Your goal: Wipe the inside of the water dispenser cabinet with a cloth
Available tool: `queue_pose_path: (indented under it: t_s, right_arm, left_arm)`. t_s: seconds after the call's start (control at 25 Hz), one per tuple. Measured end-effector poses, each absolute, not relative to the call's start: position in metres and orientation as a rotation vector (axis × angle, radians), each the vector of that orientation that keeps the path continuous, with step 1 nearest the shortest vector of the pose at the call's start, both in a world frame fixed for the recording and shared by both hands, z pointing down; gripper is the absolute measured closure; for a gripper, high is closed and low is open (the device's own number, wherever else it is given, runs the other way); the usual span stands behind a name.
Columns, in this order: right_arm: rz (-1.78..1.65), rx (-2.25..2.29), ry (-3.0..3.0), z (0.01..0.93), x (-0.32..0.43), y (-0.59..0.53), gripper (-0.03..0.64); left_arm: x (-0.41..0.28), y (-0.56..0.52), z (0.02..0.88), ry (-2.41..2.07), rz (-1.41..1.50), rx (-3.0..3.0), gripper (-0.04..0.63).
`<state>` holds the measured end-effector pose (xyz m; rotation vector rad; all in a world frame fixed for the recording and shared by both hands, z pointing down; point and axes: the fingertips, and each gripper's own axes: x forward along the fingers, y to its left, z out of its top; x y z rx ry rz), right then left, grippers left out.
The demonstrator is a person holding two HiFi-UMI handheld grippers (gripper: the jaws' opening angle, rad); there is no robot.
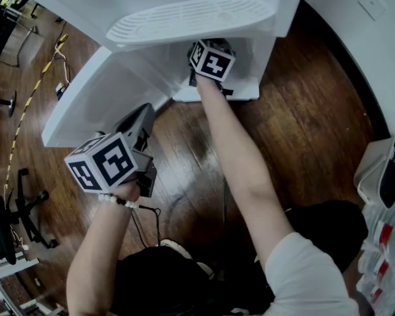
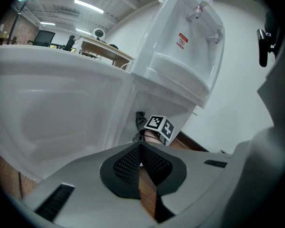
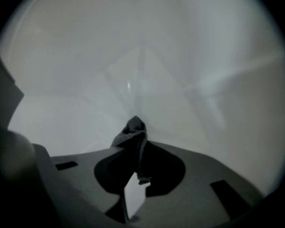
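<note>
The white water dispenser (image 1: 184,15) stands ahead with its cabinet door (image 1: 95,94) swung open to the left. My right gripper (image 1: 204,54) reaches into the cabinet opening (image 2: 154,109), only its marker cube (image 1: 212,59) showing from above. It is shut on a dark grey cloth (image 3: 133,137), which pokes up between the jaws against the pale inner walls (image 3: 147,75). My left gripper (image 1: 141,120) hangs outside, in front of the open door, shut with nothing in it; its pads (image 2: 154,163) meet.
Wooden floor (image 1: 303,124) surrounds the dispenser. A white bin (image 1: 380,171) and packed bottles (image 1: 382,242) sit at the right. Cables (image 1: 46,64) and an office chair base (image 1: 26,209) lie at the left. The dispenser's drip tray and taps (image 2: 204,18) overhang the cabinet.
</note>
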<state>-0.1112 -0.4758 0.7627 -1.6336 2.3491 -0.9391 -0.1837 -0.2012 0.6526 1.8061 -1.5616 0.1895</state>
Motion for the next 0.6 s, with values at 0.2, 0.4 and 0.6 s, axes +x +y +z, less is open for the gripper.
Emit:
queue_pose_path:
  t_s: [0.2,0.4,0.6]
  right_arm:
    - [-1.267,-1.702,2.233,0.819,-0.103,-0.47,0.572]
    - [-1.447,-1.689,2.053,0.836,-0.091,-0.47,0.571]
    - [-1.489,-1.744,1.913,0.84,-0.076,-0.469,0.571]
  left_arm:
    - [-0.183,-0.201,0.653,-1.554,0.19,1.809,0.598]
    - [-0.185,-0.201,0.653,-1.56,0.187,1.802,0.598]
    - [-0.184,-0.2,0.651,-1.562,0.191,1.809,0.598]
